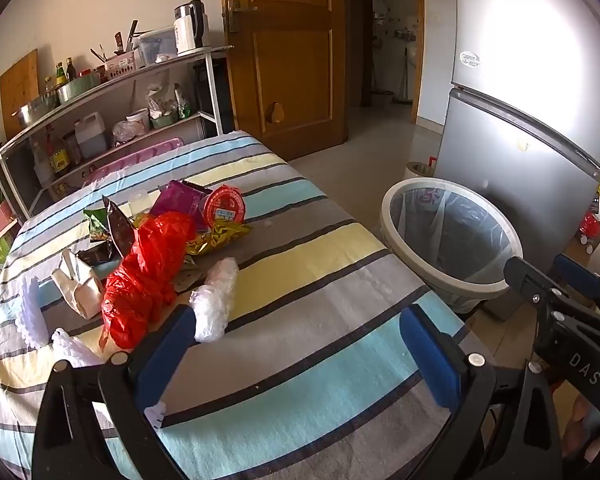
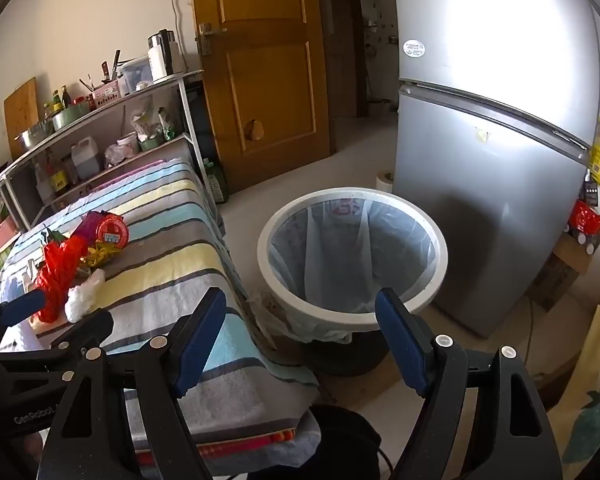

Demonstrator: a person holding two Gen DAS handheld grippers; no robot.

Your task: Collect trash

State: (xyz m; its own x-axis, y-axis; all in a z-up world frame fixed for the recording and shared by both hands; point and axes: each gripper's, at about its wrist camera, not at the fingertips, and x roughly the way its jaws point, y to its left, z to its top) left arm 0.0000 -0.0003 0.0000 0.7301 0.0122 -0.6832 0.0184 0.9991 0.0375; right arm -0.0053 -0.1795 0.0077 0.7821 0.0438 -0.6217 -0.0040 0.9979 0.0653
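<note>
Both claws stood wide apart with nothing between their blue pads. The left claw (image 1: 300, 344) hovered over the striped cloth of the worktop (image 1: 308, 264); just ahead of its left pad lay a crumpled clear plastic wad (image 1: 216, 300), and beyond that to the left a red plastic bag (image 1: 148, 272), a gold wrapper (image 1: 220, 236), a round red lid (image 1: 224, 206) and a purple packet (image 1: 180, 200) heaped together. The right claw (image 2: 300, 336) hung off the worktop's edge, pointing down at the lined trash bin (image 2: 352, 248) directly ahead of it, with a silver fridge (image 2: 492, 184) behind the bin to the right
</note>
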